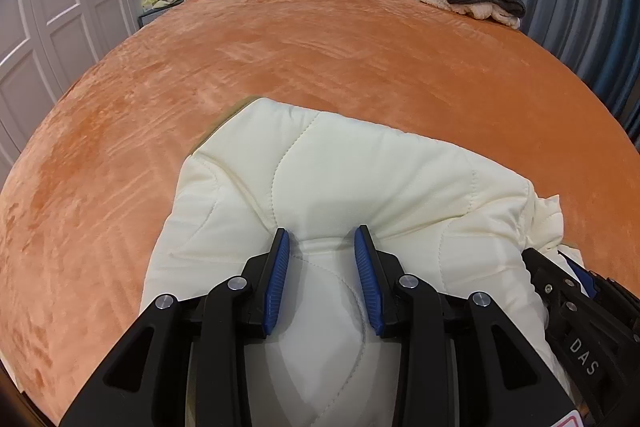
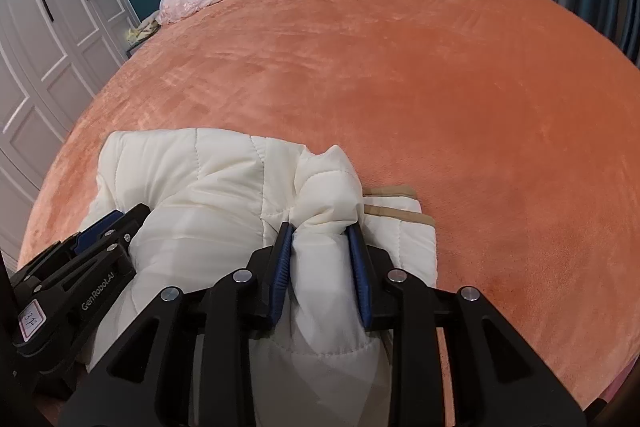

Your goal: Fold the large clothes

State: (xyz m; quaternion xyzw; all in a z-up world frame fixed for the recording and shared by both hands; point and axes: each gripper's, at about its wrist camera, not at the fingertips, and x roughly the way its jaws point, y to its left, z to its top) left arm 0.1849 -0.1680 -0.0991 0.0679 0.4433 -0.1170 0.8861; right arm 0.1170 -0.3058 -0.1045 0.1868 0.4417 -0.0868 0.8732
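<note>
Grippers are both squeezing the white puffy coat (image 1: 360, 179) on the orange bed (image 1: 320, 67). Left gripper (image 1: 322, 239) and right gripper (image 2: 320, 233) are sitting side by side, with the coat lying ahead of them.

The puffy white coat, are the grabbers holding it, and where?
Yes. The left gripper pinches a bunched fold of the white quilted jacket, and the right gripper pinches another fold beside its tan-trimmed edge.
</note>
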